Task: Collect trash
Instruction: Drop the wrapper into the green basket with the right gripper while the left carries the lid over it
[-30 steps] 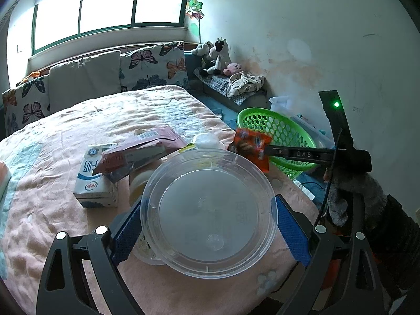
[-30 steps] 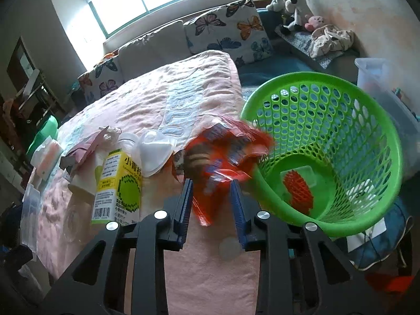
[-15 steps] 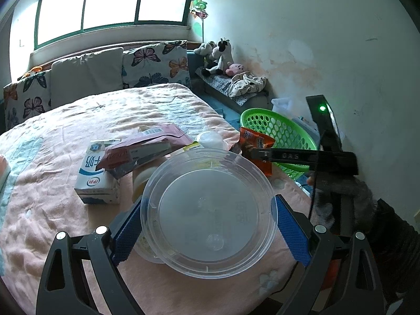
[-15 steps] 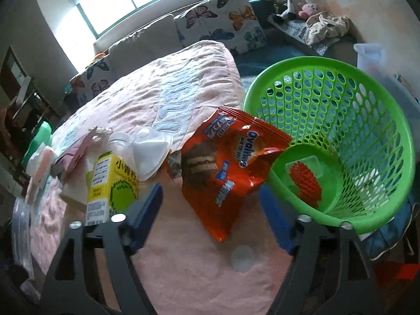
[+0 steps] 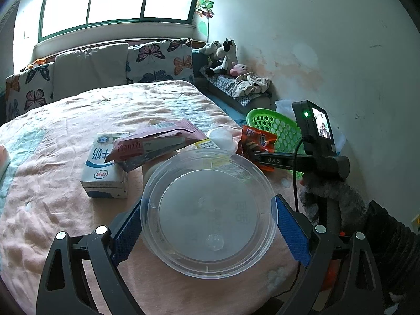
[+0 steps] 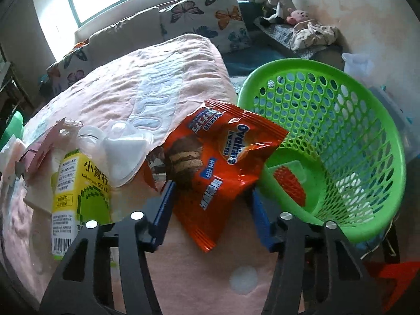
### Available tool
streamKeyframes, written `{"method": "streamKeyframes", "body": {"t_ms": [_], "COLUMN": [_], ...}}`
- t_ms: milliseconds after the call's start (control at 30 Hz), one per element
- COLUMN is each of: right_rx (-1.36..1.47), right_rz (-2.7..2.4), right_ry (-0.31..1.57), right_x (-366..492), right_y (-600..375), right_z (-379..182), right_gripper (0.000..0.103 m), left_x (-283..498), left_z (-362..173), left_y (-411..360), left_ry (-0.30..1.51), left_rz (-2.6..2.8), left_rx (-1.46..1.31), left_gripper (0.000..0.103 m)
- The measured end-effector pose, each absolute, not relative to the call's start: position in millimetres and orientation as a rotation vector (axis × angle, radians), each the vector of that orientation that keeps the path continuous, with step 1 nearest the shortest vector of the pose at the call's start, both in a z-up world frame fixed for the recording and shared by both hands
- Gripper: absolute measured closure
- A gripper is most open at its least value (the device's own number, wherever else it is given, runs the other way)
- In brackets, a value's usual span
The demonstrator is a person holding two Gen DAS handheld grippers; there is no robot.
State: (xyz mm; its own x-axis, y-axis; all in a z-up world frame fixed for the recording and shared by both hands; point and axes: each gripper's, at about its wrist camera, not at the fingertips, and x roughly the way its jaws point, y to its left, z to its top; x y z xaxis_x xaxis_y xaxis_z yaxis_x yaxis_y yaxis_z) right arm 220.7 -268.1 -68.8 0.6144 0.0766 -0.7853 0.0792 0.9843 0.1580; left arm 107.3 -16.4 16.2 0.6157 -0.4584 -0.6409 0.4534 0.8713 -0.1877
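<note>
Our left gripper (image 5: 208, 232) clamping the clear plastic lid (image 5: 207, 214); right gripper (image 6: 211, 206) closing, pads flanking our orange Ovaltine wrapper (image 6: 218, 168) near the green basket (image 6: 341, 141).

Both wrist cameras look down close over the bed (image 5: 65, 204), sharing the green basket (image 6: 367, 136).

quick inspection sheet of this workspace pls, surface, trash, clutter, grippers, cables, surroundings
surface: pink quilt on bed, wrinkled.
job's things: orange Ovaltine wrapper beside green basket; clear round lid; milk carton; yellow juice carton; pink wrapper.
clutter: clear plastic cup.
grippers: left gripper clamps lid; right gripper has just been closing, jaws around wrapper, contact unclear.
cables: black cable.
surroundings: butterfly pillows, plush toys.
</note>
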Motion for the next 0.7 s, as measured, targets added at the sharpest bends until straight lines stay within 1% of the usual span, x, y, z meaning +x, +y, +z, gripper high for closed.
{"method": "streamKeyframes", "body": {"t_ms": [33, 267, 300, 367, 400, 700], "right_rx": [0.189, 0.181, 0.183, 0.188, 0.192, 0.191], "right_rz": [0.003, 0.023, 0.02, 0.025, 0.026, 0.027], "right_ry": [0.909, 0.891, 0.886, 0.879, 0.878, 0.803], "right_x": [219.5, 209.7, 208.4, 206.8, 205.7, 187.1], "right_y": [-270.1, -274.5, -274.9, -276.1, -277.2, -295.3], "right_z": [-68.4, -61.9, -61.1, -60.0, -59.5, -36.3], "right_gripper": [0.057, 0.062, 0.065, 0.066, 0.069, 0.072], "left_x": [106.8, 104.3, 103.9, 104.0, 104.0, 109.0], "left_z": [16.5, 19.4, 19.7, 19.6, 19.8, 28.0], "left_y": [-16.5, -20.0, -20.0, -19.7, -19.6, -25.4], "left_ry": [0.74, 0.733, 0.732, 0.733, 0.733, 0.73], "left_rz": [-0.525, -0.532, -0.53, -0.531, -0.529, -0.541], "left_rx": [-0.007, -0.001, 0.001, -0.001, -0.001, -0.004], "left_gripper": [0.013, 0.013, 0.013, 0.013, 0.013, 0.013]}}
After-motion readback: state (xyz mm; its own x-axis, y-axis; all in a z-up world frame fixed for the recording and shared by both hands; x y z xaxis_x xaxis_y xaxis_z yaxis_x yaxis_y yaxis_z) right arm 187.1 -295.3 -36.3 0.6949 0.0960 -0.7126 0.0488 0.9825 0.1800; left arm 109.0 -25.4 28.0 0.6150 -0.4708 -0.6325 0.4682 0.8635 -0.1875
